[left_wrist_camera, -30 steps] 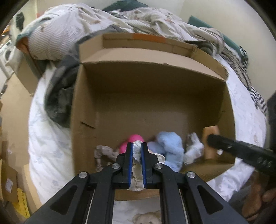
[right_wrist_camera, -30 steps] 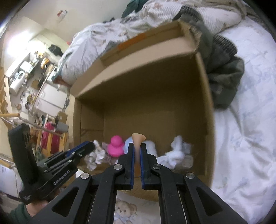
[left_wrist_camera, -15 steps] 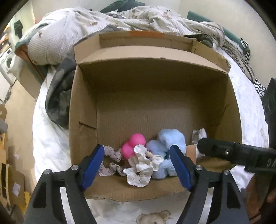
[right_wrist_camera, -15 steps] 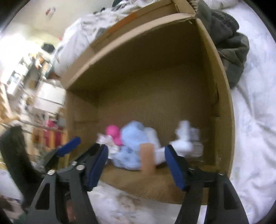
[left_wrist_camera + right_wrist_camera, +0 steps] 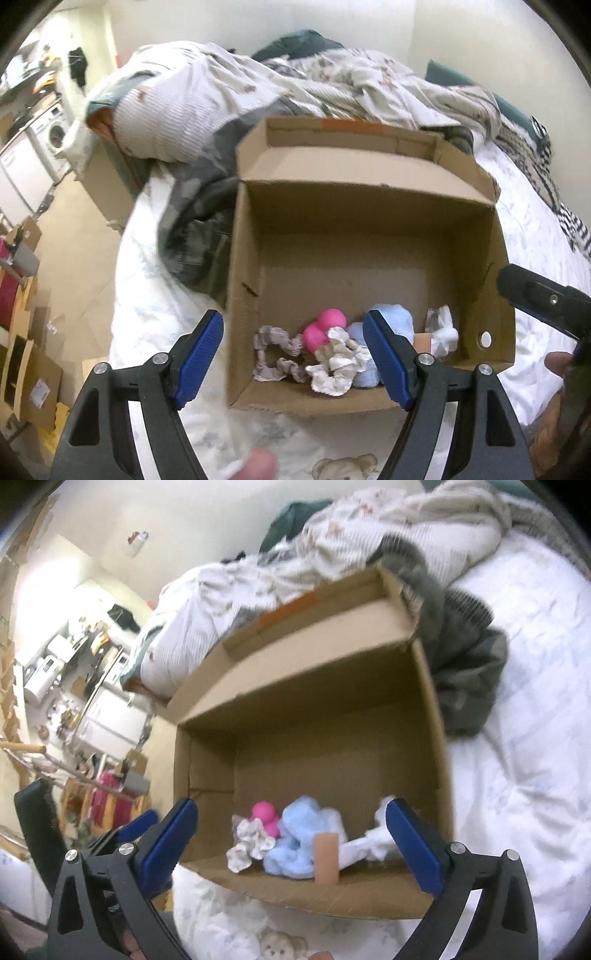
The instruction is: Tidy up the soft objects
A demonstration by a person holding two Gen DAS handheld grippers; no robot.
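An open cardboard box (image 5: pixel 236 280) lies on the bed with soft things along its near side. In it are a grey scrunchie (image 5: pixel 275 352), a pink toy (image 5: pixel 325 328), a white scrunchie (image 5: pixel 338 367), a blue fluffy cloth (image 5: pixel 397 317), a white cloth (image 5: pixel 443 332) and a tan block (image 5: pixel 327 856). My left gripper (image 5: pixel 293 321) hangs open above the box's near edge, holding nothing. My right gripper (image 5: pixel 291 806) is opening wide over the box (image 5: pixel 332 897), with nothing pressed between its pads. The tan block stands free in front of it.
Rumpled blankets (image 5: pixel 229 92) and a dark grey garment (image 5: pixel 195 229) crowd the box's far and left sides. White sheet (image 5: pixel 517 794) spreads to the right. Cardboard boxes (image 5: pixel 40 384) stand on the floor at left. The right gripper's finger (image 5: pixel 535 299) reaches in at the box's right wall.
Both grippers opened: the left let go of the white scrunchie, the right let go of the tan block, and both things now sit in the box. Both grippers rose and drew back.
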